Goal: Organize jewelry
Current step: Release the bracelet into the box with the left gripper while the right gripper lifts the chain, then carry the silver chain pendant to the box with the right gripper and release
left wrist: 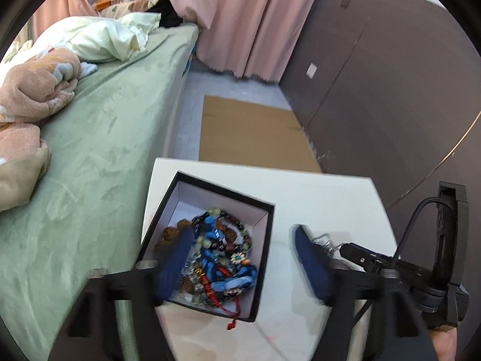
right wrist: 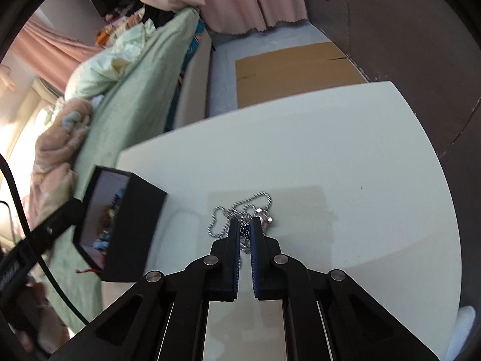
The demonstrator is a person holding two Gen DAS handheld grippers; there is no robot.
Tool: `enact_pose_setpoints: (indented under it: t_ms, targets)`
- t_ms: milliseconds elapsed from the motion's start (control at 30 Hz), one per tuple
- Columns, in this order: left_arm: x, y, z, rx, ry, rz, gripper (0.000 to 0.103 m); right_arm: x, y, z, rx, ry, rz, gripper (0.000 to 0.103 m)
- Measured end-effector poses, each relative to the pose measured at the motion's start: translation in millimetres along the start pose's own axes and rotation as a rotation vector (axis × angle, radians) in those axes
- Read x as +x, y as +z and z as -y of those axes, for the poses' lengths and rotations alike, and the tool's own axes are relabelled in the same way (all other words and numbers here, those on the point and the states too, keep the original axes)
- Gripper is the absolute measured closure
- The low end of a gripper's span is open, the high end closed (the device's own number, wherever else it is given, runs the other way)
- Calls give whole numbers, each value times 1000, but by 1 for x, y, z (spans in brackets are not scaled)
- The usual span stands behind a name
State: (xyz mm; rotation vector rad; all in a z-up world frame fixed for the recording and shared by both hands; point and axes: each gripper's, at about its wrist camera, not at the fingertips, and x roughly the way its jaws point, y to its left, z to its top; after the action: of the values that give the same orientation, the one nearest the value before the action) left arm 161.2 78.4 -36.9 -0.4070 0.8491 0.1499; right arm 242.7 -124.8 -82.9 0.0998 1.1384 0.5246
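Observation:
A black box (left wrist: 264, 210) with a white inside stands on the white table (left wrist: 315, 192). It holds a heap of bead bracelets (left wrist: 222, 258) in blue, red and brown. My left gripper (left wrist: 240, 240) is open above the box, one finger over the beads, the other right of the box. A silver chain necklace (right wrist: 237, 213) lies in a heap on the table (right wrist: 330, 150). My right gripper (right wrist: 246, 224) is shut on the necklace. The box (right wrist: 132, 225) also shows at the left of the right wrist view. The necklace (left wrist: 326, 242) and the right gripper (left wrist: 348, 248) show in the left wrist view.
A bed with a green sheet (left wrist: 90, 150) and crumpled blankets (left wrist: 33, 90) runs along the table's left side. A flat cardboard sheet (left wrist: 252, 132) lies on the floor beyond the table. Pink curtains (left wrist: 249, 21) and a dark wall (left wrist: 390, 90) stand behind.

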Motion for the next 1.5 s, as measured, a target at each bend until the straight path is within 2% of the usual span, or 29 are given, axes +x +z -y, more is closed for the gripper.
enact_pose_setpoints:
  t_ms: [267,500,733,1067,1333,1500]
  targets:
    - [-10,2,1,-29,-15,29,18,-39,12,-6,19,105,129,95]
    - [-20,-9,-8,-56,-5,44,18,-59,22,-16,31,196,190,95]
    - [-36,-5,-22,-67,-8,81,18,-80,25,-25,31,268,251,95]
    - [-51,-1,-38,-59,-16,100,18,-131,29,-68,-18,348,401,95]
    - [-64,7,-56,-99,-34,132,18,-173,28,-103,-74,344,498,95]
    - [-68,11,-60,-112,-53,143,18,-205,38,-128,-121,306,552,95]
